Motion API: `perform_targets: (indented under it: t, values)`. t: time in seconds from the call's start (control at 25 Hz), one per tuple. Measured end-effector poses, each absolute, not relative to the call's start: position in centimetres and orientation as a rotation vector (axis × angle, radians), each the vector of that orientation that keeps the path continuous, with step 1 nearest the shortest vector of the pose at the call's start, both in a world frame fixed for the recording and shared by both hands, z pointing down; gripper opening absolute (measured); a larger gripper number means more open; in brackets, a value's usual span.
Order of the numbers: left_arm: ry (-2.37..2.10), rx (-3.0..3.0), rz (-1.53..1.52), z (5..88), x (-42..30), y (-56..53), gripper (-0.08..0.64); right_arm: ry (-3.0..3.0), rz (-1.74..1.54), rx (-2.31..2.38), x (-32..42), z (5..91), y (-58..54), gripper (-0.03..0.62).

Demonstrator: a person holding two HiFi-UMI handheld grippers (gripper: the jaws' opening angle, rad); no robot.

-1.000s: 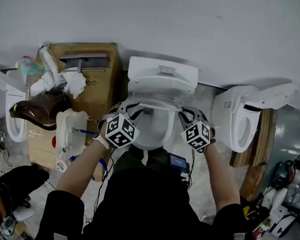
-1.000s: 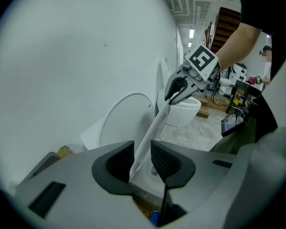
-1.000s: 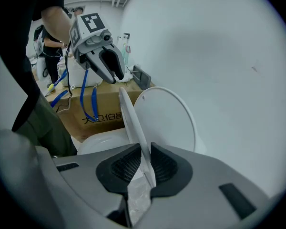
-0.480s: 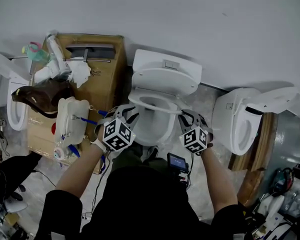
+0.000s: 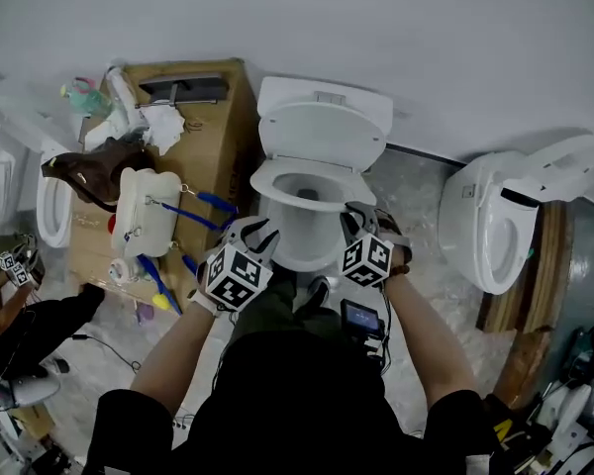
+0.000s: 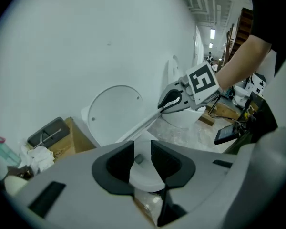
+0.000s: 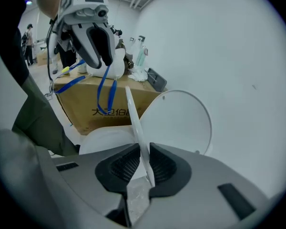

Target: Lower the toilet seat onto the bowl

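- The white plastic toilet seat (image 7: 133,123) hangs partway down, tilted in the gap between the upright white oval lid (image 5: 322,132) behind it and the white ceramic toilet bowl (image 5: 297,250) below it; it does not yet rest on the bowl's rim.
- The right gripper (image 7: 143,151) has the seat's thin front edge between its pads at the bowl's near right. Its jaws stand narrow and have just been opening a little, and the edge lies against the pads.
- The left gripper (image 6: 143,149) hovers at the bowl's near left with its jaws fairly wide and nothing between them. Only the bowl shows through the gap, and the seat's edge passes beyond its tips without touching.
- Far side: the lid leans back on the tank, which stands against the pale grey wall (image 5: 376,28), so there is no room behind.
- Left side: a brown cardboard box (image 5: 213,146) piled with clutter stands just beside the bowl, leaving a tight slot near the left gripper.
- Right side: a strip of bare speckled grey floor (image 5: 416,196) lies between the bowl and a second white toilet (image 5: 495,226), which stands well apart.
- Near side: the person's dark-clothed body is close against the bowl's front, both forearms reaching over it.
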State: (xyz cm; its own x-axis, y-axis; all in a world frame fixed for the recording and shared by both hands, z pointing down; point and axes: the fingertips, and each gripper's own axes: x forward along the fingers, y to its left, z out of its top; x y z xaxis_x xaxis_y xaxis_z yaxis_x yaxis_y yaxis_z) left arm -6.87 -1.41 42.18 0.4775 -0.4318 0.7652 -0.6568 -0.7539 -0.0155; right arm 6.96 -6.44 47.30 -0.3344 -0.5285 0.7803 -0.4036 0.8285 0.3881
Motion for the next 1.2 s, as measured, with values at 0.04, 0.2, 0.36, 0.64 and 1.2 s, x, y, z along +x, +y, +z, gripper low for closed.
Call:
perform_targets:
  t: [0.04, 0.2, 0.36, 0.64, 1.2]
  values:
    - [-0.945, 2.432, 1.132, 41.8, -6.7, -0.4, 0.117, -1.970, -0.152, 0.691, 7.0, 47.5, -6.1, 0.071]
    - [-0.998, 2.378, 1.138, 41.2, -6.8, 3.7, 0.117, -1.977, -0.162, 0.671, 6.9, 48.2, -4.5, 0.071]
    - [-1.037, 2.310, 1.144, 42.0, -7.7, 7.2, 0.117, -1.986, -0.206, 0.640, 6.5, 49.1, -2.8, 0.071]
    - [-1.142, 2.219, 1.121, 42.9, -8.0, 9.8, 0.117, -1.981, -0.331, 0.663, 6.6, 50.1, -1.0, 0.070]
    - [-1.065, 1.666, 0.199, 47.8, -11.3, 3.5, 0.117, -1.997, -0.326, 0.728, 6.1, 51.2, 0.4, 0.071]
